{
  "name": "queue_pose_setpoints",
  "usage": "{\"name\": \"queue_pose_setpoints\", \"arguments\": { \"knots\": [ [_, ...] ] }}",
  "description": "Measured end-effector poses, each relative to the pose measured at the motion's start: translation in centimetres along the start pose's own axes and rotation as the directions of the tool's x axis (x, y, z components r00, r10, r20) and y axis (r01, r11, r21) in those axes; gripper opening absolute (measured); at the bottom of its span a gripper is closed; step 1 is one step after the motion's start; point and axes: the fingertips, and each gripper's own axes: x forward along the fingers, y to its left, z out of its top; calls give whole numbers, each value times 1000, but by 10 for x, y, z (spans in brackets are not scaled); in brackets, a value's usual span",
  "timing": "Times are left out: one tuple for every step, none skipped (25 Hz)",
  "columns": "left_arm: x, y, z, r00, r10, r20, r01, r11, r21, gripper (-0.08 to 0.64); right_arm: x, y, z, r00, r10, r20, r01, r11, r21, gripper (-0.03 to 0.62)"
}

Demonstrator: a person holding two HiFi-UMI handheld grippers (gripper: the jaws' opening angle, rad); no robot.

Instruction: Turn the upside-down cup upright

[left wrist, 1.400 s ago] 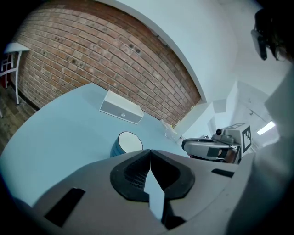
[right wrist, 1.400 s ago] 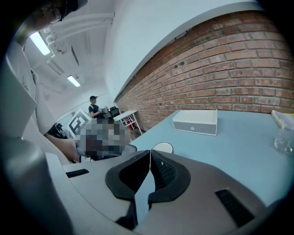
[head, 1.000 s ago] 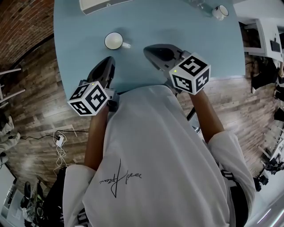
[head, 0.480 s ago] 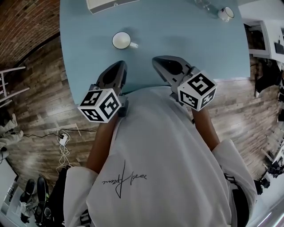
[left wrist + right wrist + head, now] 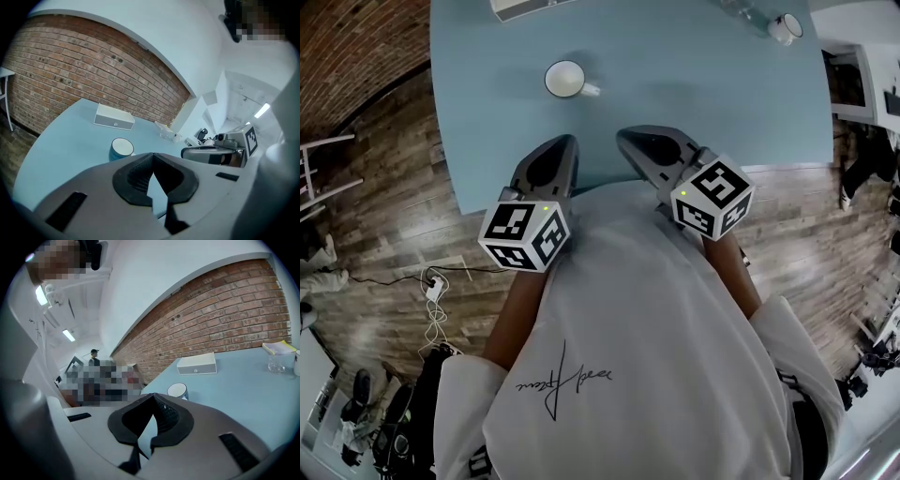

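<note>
Gripping state, left gripper [image 5: 152, 157] [image 5: 569, 142]: jaws clenched tip to tip, with nothing between them.
Right gripper [image 5: 153, 397] [image 5: 624, 136]: also clenched on nothing, just beside the left one; both are over the table's near edge.
Marker cubes: a black-and-white cube sits at the rear of each gripper, close to the person's white shirt [image 5: 628, 356].
Cup: a blue-walled white-lined cup [image 5: 565, 79] [image 5: 122, 149] [image 5: 178, 390] stands on the table ahead of the left gripper, apart from both. Its handle points toward the right gripper's side, and its round white mouth appears to face up.
Table: a light blue tabletop [image 5: 694, 84] lies under and ahead of both grippers.
Far edge: a flat white rectangular box [image 5: 525, 7] [image 5: 114, 122] sits beyond the cup, slightly left of the left gripper's line.
Far right: a small white mug [image 5: 786, 27] and a clear glass vessel [image 5: 276, 363] stand well apart from the grippers, ahead-right of the right one.
Surroundings: a brown wooden plank floor [image 5: 384, 187] lies outside the left gripper, and a red brick wall [image 5: 70, 65] rises behind the table.
</note>
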Motion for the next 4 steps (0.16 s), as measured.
{"name": "queue_pose_setpoints", "arguments": {
  "knots": [
    [0, 0, -1, 1000, -2, -2, 2, 1000, -1, 11, 0, 0, -1, 1000, 0, -2, 0, 1000, 2, 20],
    [-1, 0, -1, 1000, -4, -2, 4, 1000, -2, 11, 0, 1, -1, 1000, 1, -5, -1, 1000, 4, 20],
    [-1, 0, -1, 1000, -5, -2, 5, 1000, -3, 11, 1, 1, -2, 1000, 1, -7, -1, 1000, 5, 21],
    [-1, 0, -2, 1000, -7, -2, 7, 1000, -3, 11, 1, 2, -3, 1000, 2, -9, -2, 1000, 6, 20]
  ]
}}
